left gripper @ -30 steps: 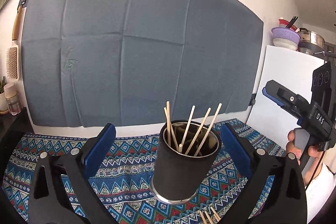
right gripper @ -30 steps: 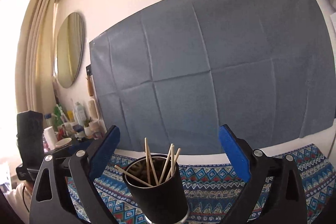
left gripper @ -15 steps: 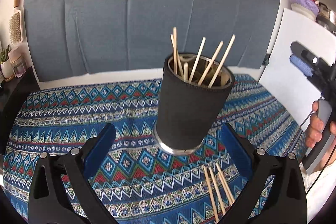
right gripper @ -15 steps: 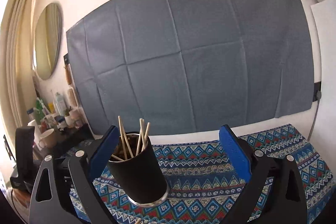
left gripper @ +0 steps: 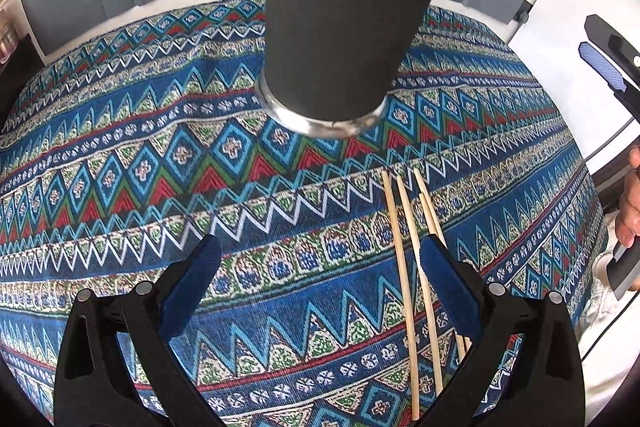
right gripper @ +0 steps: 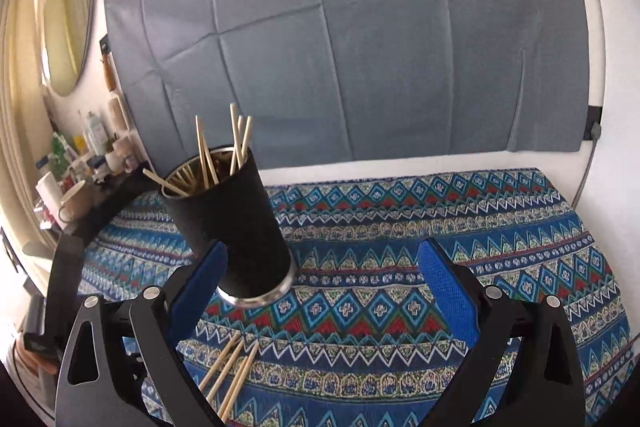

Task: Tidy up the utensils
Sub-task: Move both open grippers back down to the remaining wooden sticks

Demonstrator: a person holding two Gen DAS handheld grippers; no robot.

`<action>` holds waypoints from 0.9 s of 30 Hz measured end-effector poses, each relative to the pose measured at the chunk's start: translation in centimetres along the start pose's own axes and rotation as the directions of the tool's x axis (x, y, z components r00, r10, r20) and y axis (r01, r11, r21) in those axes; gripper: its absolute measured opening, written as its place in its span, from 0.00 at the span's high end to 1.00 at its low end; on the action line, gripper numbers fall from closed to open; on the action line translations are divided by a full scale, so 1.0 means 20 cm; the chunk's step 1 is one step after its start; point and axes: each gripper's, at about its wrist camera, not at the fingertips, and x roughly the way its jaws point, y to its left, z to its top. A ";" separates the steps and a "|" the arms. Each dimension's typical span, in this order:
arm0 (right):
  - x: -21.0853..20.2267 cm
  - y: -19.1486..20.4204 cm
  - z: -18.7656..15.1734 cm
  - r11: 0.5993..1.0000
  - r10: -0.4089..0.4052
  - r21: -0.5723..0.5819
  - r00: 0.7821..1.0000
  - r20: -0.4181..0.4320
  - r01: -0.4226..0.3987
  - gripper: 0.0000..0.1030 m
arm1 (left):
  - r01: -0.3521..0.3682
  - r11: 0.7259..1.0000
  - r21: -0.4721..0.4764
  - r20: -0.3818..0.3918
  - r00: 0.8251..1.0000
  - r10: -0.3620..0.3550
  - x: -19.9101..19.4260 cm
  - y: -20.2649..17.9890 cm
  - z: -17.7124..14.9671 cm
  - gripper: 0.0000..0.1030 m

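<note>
Left hand-held gripper (left gripper: 316,259) gapes over loose chopsticks (left gripper: 404,259).
Right hand-held gripper (right gripper: 320,263) spread wide, empty; black cup (right gripper: 232,227) stands on the patterned cloth (right gripper: 440,211).

Cup (right gripper: 236,227) stands on tablecloth (left gripper: 160,163) toward table's back, sticks (right gripper: 236,141) upright in it. Loose sticks (left gripper: 408,259) lie on cloth in front of cup, slightly right. Left tongs (left gripper: 320,263) over cloth, one finger above loose sticks. Right tongs (right gripper: 320,275) right of cup. Shelf of bottles (right gripper: 84,163) far left; cloth sheet (right gripper: 360,47) on wall behind.
</note>
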 end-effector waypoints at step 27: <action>0.40 0.20 -0.45 0.989 -0.064 -0.145 0.816 -0.574 -0.025 0.11 | -0.143 0.985 0.099 -0.098 0.983 0.152 0.11 -0.03 -0.11 0.04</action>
